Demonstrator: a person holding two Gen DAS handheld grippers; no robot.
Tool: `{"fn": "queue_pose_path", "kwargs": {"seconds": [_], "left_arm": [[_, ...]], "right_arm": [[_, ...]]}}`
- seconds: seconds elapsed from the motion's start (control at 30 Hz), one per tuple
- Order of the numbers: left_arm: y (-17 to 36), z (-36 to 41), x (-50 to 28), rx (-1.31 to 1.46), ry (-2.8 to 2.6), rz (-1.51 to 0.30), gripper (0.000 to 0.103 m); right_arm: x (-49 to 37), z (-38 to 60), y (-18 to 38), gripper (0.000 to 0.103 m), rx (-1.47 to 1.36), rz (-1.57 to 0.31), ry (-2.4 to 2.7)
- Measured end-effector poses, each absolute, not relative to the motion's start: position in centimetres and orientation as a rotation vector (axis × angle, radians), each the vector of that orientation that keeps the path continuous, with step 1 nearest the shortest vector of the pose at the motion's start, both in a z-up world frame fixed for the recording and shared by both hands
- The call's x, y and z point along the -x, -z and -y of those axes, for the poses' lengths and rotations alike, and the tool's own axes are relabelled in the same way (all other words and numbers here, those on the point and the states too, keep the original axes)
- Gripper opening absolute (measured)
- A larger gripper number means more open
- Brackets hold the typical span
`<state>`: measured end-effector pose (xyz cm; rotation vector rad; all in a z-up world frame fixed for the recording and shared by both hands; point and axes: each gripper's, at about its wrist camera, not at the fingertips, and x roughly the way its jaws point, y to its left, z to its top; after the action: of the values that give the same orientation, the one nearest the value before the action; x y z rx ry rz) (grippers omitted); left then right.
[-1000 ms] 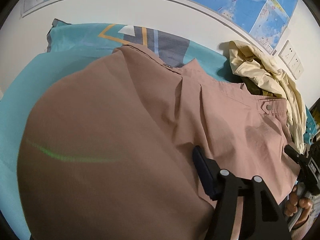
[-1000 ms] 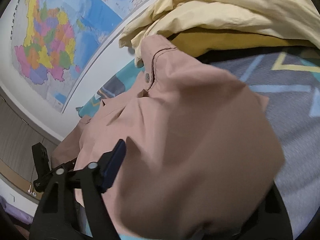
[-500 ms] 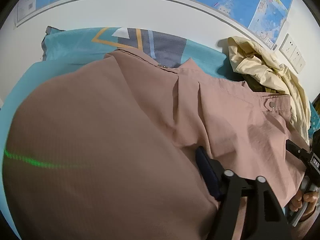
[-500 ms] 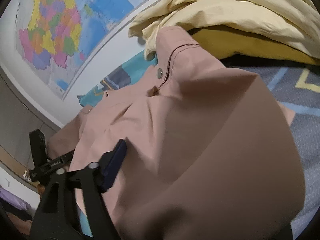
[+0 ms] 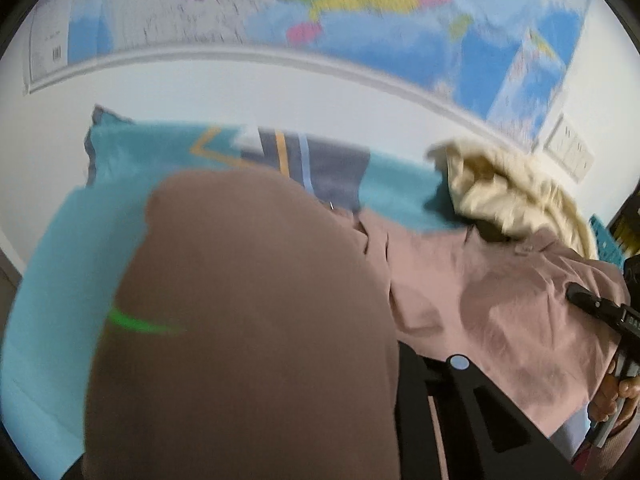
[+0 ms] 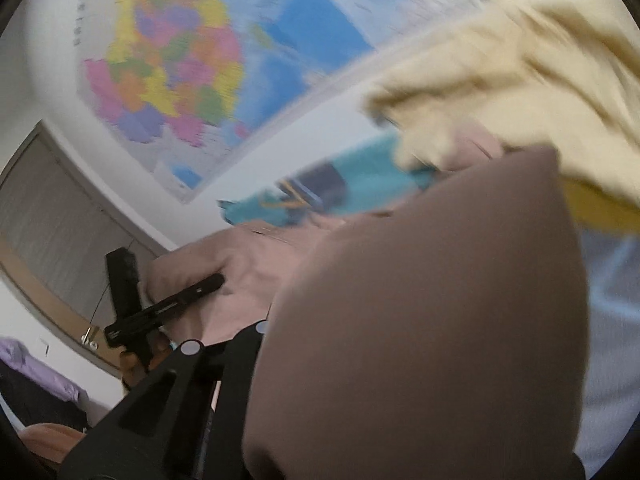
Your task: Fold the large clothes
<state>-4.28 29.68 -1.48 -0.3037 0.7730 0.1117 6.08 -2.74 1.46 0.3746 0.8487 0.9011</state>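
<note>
A large dusty-pink garment [image 5: 500, 300] lies on the teal patterned bed cover [image 5: 52, 280]. My left gripper [image 5: 384, 360] is shut on a fold of it, and the lifted cloth [image 5: 248, 320] hides its left finger. My right gripper [image 6: 288, 344] is shut on another fold of the pink garment [image 6: 420, 320], which drapes over its fingers. The right gripper [image 5: 592, 306] shows at the right edge of the left wrist view. The left gripper [image 6: 160, 308] shows at the left of the right wrist view.
A cream-yellow garment pile [image 5: 512, 200] sits at the bed's far right, also in the right wrist view [image 6: 520, 92]. A wall map [image 5: 360, 8] hangs behind the bed. Wall sockets [image 5: 568, 152] are at the right. A wardrobe door [image 6: 52, 232] stands at the left.
Both grippers have lifted upward with the pink cloth. The views have tilted up toward the wall map, and the held folds now hang higher and fill more of each view.
</note>
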Motion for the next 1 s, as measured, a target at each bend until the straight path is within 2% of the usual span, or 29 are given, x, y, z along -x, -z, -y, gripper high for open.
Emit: {"fn": "queue_pose_path", "kwargs": {"seconds": [0.2, 0.43, 0.5, 0.6, 0.77, 0.87, 0.97, 1.0], "left_arm": [[-2.9, -35.7, 2.5, 0.282, -0.201, -0.718, 0.015], [-6.4, -44.9, 2.9, 0.25, -0.412, -0.596, 0.015], [-6.0, -48.1, 3.5, 0.255, -0.48, -0.571, 0.015], [-3.1, -53.3, 4.0, 0.283, -0.584, -0.599, 0.015], [5.3, -59.7, 4.5, 0.418, -0.683, -0.754, 0.015], [6.2, -60.0, 5.3, 0.418, -0.668, -0.729, 0.016], [6.0, -60.5, 5.2, 0.431, -0.647, -0.726, 0.016], [6.0, -60.6, 5.3, 0.436, -0.642, -0.726, 0.016]], "right_arm": [[-9.1, -3.8, -6.8, 0.015, -0.344, -0.767, -0.989], [-12.5, -14.9, -8.4, 0.014, -0.328, -0.703, -1.101], [-12.9, -18.2, -7.0, 0.014, -0.333, -0.729, -1.149], [-13.0, -24.5, -2.0, 0.015, -0.291, -0.85, -1.182], [-12.4, -29.3, 6.2, 0.019, -0.254, -1.087, -1.175], [-13.0, -27.9, 6.6, 0.034, -0.284, -1.103, -1.157], [-13.9, -25.9, 6.7, 0.035, -0.325, -1.129, -1.168], [-14.2, -25.2, 7.0, 0.033, -0.343, -1.147, -1.181]]}}
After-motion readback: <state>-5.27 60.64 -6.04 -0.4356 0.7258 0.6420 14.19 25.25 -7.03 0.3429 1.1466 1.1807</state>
